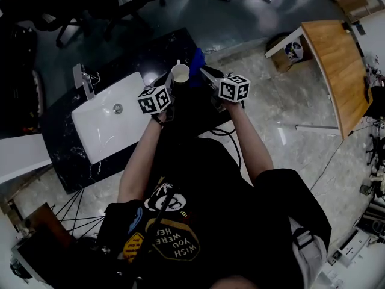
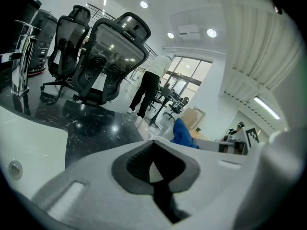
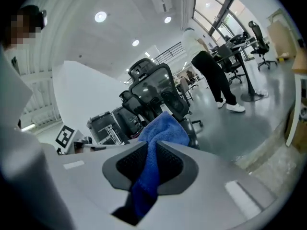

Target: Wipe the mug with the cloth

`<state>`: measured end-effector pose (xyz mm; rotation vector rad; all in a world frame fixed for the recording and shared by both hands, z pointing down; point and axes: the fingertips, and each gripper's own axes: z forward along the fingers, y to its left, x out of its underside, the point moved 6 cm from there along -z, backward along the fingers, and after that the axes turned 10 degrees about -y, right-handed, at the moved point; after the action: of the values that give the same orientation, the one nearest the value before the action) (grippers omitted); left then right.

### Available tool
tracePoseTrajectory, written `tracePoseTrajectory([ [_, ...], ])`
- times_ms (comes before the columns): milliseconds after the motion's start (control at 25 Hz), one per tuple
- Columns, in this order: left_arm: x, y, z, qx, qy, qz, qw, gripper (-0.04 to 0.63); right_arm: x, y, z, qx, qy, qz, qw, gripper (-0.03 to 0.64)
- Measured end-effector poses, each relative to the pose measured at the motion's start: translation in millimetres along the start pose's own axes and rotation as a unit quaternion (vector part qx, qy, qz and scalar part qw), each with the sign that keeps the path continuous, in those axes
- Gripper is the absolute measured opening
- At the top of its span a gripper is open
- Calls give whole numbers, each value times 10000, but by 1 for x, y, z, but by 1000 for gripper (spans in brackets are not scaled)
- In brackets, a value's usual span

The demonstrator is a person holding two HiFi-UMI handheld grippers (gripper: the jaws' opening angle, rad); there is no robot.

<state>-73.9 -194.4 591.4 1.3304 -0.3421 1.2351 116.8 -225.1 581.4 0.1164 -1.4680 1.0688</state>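
Note:
In the head view a white mug (image 1: 180,73) is held upright over the black counter, at the tip of my left gripper (image 1: 174,85). In the left gripper view, my left gripper (image 2: 152,169) is shut on a white part of the mug (image 2: 154,173), pinched between its dark pads. My right gripper (image 1: 205,74) is just right of the mug, shut on a blue cloth (image 1: 197,59). From the right gripper (image 3: 149,165), the cloth (image 3: 160,131) bunches up between the pads and hangs down through them. The left gripper view also catches the cloth (image 2: 183,133) ahead on the right.
A white sink (image 1: 136,131) with a chrome tap (image 1: 82,79) is set in the black marble counter (image 1: 65,155), left of the mug. A wooden table (image 1: 337,65) stands far right. Office chairs (image 2: 112,56) and a standing person (image 2: 148,87) are beyond the counter.

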Motion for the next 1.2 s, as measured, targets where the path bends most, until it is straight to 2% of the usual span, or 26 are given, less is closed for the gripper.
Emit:
tracePoseTrajectory([
  [160,1,0,0,-66,-40,-40,10000,2,25,11,15,-141,868,-1050,9906,58],
  [320,2,1,-2,-27,-60,-112,9999,2,46,27,-5,-434,1150,-1222,9849,58],
  [480,2,-2,-1,-17,-62,-127,9999,2,63,44,-21,-970,1538,-1617,9699,58],
  [560,3,-1,-1,0,-53,-115,9999,2,59,40,-23,-999,1444,-1736,9690,58],
  [680,4,1,-4,18,-46,-139,9999,2,33,17,-16,-324,999,-1458,9837,58],
  [760,6,1,-8,9,-66,-201,9998,2,28,9,-8,-28,999,-1348,9858,58],
  [840,9,1,-14,-8,-106,-332,9994,2,40,16,-5,-101,1249,-1390,9823,58],
  [1040,13,-2,-20,-7,-148,-484,9987,2,84,56,-22,-748,1543,-1542,9731,58],
  [1120,14,-3,-21,11,-116,-458,9989,2,83,51,-29,-624,1403,-1543,9760,58],
  [1200,16,-3,-22,28,-84,-443,9990,2,61,35,-31,-258,1041,-1357,9849,58],
])
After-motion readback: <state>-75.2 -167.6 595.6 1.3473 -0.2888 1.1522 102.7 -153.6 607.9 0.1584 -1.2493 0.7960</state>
